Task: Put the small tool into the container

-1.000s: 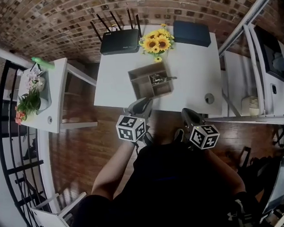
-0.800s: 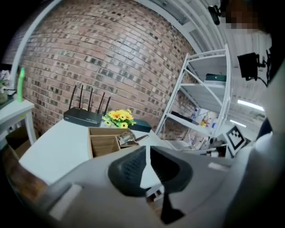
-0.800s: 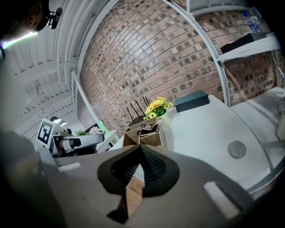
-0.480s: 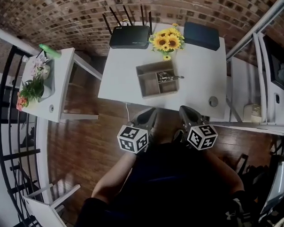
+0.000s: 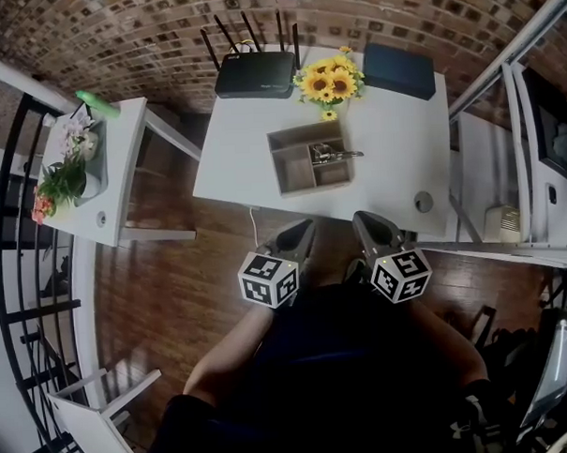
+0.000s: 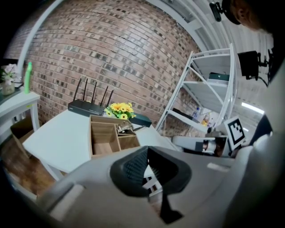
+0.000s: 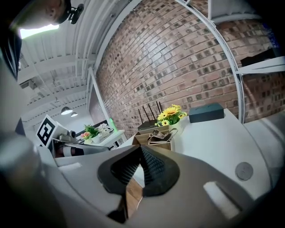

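Small tool (image 5: 329, 154) is held by neither gripper; left gripper (image 6: 147, 149) jaws are seen closed tip to tip, nothing between them, and the same is read for right gripper (image 7: 140, 148). Both are kept over the wooden floor (image 5: 164, 282), off the near edge of the white table (image 5: 392, 141), well apart from the work. It is judged a parked pose. Tool is found lying in the far right compartment of the wooden container (image 5: 290, 171), one end jutting over the right wall; task is judged done, so no grip is needed.
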`<state>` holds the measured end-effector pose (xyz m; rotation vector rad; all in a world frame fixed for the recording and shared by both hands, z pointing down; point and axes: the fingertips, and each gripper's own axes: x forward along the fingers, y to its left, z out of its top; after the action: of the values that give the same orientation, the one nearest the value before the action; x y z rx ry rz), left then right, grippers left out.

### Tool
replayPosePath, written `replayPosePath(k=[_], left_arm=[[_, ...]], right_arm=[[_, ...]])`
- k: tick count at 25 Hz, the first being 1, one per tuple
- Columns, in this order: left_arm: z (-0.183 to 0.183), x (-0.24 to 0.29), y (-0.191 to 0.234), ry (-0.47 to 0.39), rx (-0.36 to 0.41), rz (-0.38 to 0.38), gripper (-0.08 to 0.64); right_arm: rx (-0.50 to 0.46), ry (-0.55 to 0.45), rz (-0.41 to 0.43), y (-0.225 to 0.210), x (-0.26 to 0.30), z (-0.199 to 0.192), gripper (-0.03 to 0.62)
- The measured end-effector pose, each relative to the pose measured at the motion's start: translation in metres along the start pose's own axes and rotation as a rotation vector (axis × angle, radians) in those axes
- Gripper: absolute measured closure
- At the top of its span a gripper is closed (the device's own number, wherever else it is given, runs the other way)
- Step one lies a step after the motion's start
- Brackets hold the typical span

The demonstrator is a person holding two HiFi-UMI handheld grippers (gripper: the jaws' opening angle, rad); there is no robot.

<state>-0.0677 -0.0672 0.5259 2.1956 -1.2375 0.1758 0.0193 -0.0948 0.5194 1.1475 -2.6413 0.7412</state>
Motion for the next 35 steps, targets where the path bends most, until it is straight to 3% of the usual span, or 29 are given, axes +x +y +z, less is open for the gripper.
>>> replayPosePath(k=[35], left_arm=[[0.0041,0.0103,-0.0034,0.013,0.026,-0.029,0.555]], right_arm=[[-0.012,-0.001,0.001,0.001,-0.0011,0.0017,0.581]])
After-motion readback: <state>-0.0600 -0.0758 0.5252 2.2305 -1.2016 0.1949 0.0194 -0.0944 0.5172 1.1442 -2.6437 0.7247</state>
